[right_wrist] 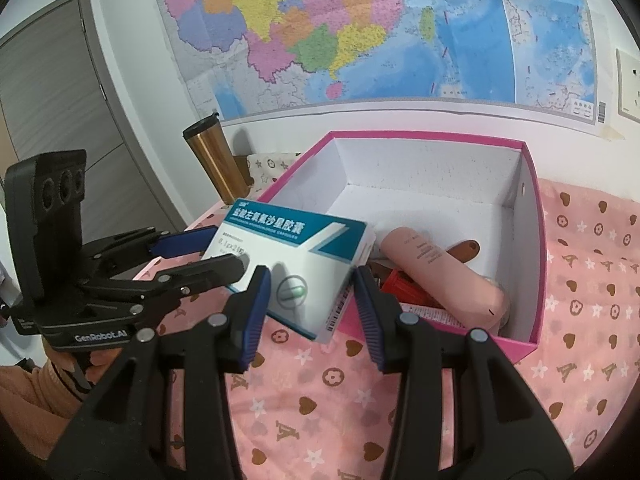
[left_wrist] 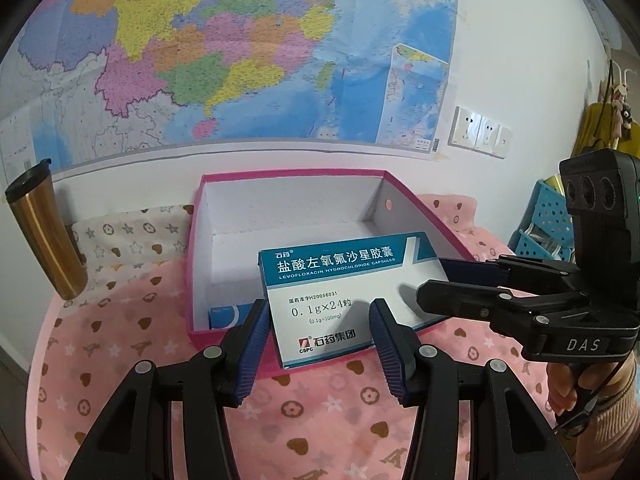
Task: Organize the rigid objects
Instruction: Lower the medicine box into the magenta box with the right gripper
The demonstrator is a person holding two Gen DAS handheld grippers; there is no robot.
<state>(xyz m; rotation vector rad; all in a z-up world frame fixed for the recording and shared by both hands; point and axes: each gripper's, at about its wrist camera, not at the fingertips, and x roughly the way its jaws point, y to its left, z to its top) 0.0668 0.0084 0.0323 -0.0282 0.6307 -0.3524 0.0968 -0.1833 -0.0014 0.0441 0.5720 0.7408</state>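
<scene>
My fingers [left_wrist: 320, 344] [right_wrist: 310, 312] on both hands gripped the medicine box [left_wrist: 340, 296] over the pink storage box [right_wrist: 532, 248]. A pink patterned cloth [left_wrist: 320, 420] covered the desk. A map [left_wrist: 240, 48] hung behind.

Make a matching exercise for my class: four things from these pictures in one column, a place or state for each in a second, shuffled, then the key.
1. medicine box
2. pink tube
3. gold tumbler
4. map

A. on the wall
B. lying inside the pink storage box
C. held between gripper fingers
D. standing beside the storage box

Pairs: 1-C, 2-B, 3-D, 4-A
</scene>
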